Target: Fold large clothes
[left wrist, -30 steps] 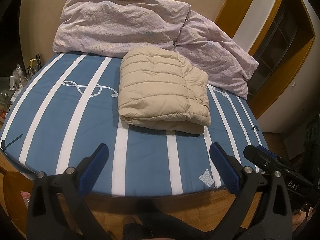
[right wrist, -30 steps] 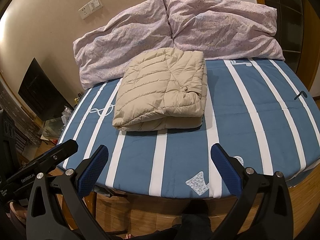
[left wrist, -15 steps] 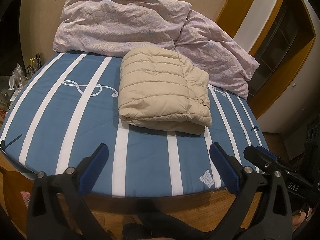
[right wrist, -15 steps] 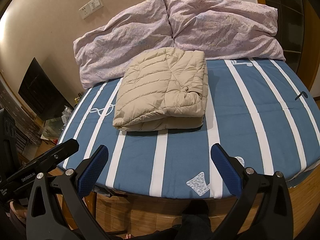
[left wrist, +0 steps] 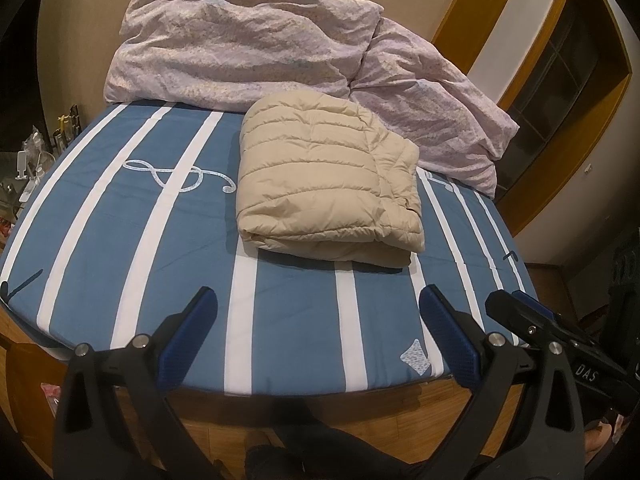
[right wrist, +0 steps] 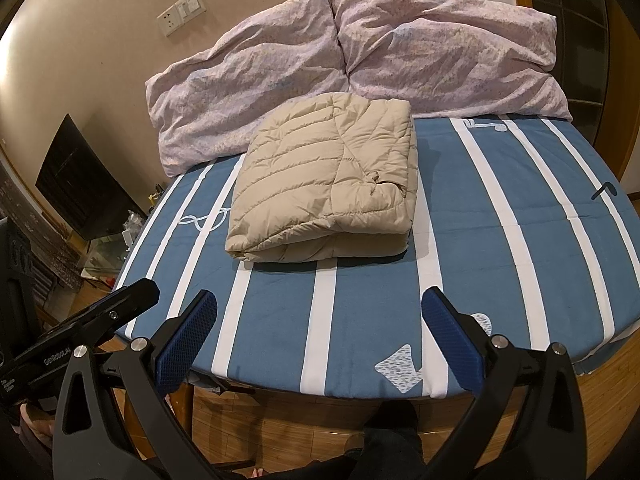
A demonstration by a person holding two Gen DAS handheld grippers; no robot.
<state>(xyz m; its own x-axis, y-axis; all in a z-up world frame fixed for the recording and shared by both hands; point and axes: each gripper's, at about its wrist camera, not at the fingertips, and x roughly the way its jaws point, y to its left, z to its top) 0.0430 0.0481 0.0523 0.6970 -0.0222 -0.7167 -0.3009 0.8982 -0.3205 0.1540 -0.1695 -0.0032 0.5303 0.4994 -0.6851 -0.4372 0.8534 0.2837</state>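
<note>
A beige quilted down jacket (left wrist: 326, 184) lies folded into a thick rectangle on the blue bed with white stripes (left wrist: 132, 240); it also shows in the right wrist view (right wrist: 328, 188). My left gripper (left wrist: 318, 338) is open and empty, held back over the bed's near edge, well short of the jacket. My right gripper (right wrist: 320, 340) is open and empty too, over the same near edge. Neither touches the jacket. The right gripper's body shows at the right of the left wrist view (left wrist: 560, 340).
A crumpled pink duvet (left wrist: 248, 40) lies piled along the head of the bed behind the jacket. A wooden bed frame (right wrist: 320, 412) runs below the mattress. A dark screen (right wrist: 80, 184) and cluttered shelf stand at the left. A wooden door frame (left wrist: 560, 120) is at right.
Almost nothing has moved. Both grippers stay open at the near edge, with only a slight drift of the views.
</note>
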